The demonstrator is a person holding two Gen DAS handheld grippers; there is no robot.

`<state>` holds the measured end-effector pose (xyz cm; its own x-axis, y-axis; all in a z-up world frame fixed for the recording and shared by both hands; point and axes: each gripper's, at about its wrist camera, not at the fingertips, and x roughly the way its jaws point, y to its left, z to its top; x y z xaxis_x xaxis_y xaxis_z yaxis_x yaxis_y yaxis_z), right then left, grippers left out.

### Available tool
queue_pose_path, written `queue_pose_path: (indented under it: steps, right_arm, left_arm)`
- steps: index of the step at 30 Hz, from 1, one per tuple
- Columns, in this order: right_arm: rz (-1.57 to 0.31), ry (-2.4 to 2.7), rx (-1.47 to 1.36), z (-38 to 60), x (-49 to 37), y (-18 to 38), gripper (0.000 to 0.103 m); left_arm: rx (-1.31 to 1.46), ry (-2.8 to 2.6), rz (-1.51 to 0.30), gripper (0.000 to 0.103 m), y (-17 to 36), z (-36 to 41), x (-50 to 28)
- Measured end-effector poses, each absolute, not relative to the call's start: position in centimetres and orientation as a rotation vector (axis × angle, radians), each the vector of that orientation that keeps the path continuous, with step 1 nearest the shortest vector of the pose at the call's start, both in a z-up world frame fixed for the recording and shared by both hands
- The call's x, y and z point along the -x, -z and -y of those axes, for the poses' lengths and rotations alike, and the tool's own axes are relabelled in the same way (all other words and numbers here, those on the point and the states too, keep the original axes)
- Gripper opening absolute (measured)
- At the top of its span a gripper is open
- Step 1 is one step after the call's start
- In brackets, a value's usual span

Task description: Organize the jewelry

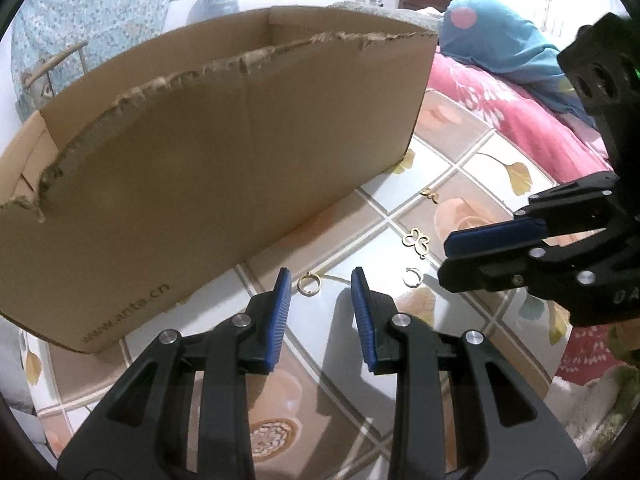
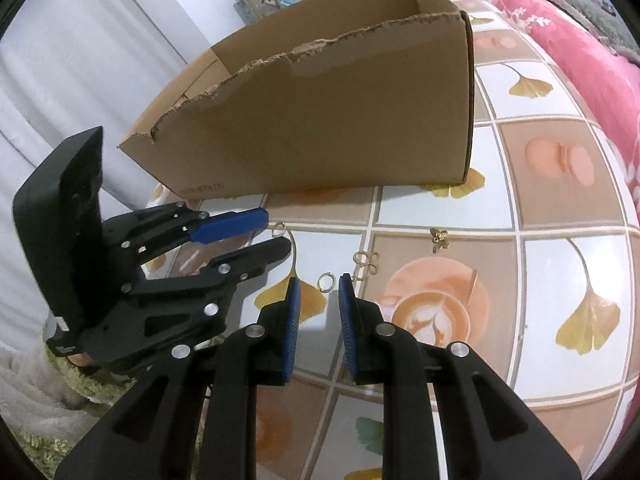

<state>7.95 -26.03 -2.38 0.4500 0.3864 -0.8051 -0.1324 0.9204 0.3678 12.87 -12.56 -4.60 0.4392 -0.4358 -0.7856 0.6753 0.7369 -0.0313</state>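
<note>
Grippers, left gripper and right gripper, part-open, holding nothing.

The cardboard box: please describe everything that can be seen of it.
The cardboard box is plain brown corrugated card, open at the top. Its flaps look torn off, which leaves a ragged upper edge along the near wall. Small printed letters run low on that wall. It stands upright on the patterned tablecloth, behind the small pieces of jewelry, none of which touches it. What shows of its inside looks bare, but its floor is hidden. Neither gripper touches it.
</note>
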Motion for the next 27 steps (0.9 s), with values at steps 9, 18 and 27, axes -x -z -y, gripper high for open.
queue_pose_path:
  steps: [9, 18, 27]
  right_arm:
    - [-1.055, -0.327, -0.278, 26.8, -8.1, 2.6, 0.020]
    - [-1.059, -0.318, -0.275, 27.0, -7.6, 2.4, 0.020]
    - [-1.068, -0.329, -0.221, 25.0, -8.5, 2.8, 0.039]
  left_arm:
    - [-0.322, 0.679, -0.852, 0.012, 4.8, 13.1, -13.0]
    - [-0.351, 0.677, -0.847, 0.011, 4.7, 12.7, -11.9]
    - [-0.336, 0.653, -0.877, 0.011, 4.6, 10.7, -9.7]
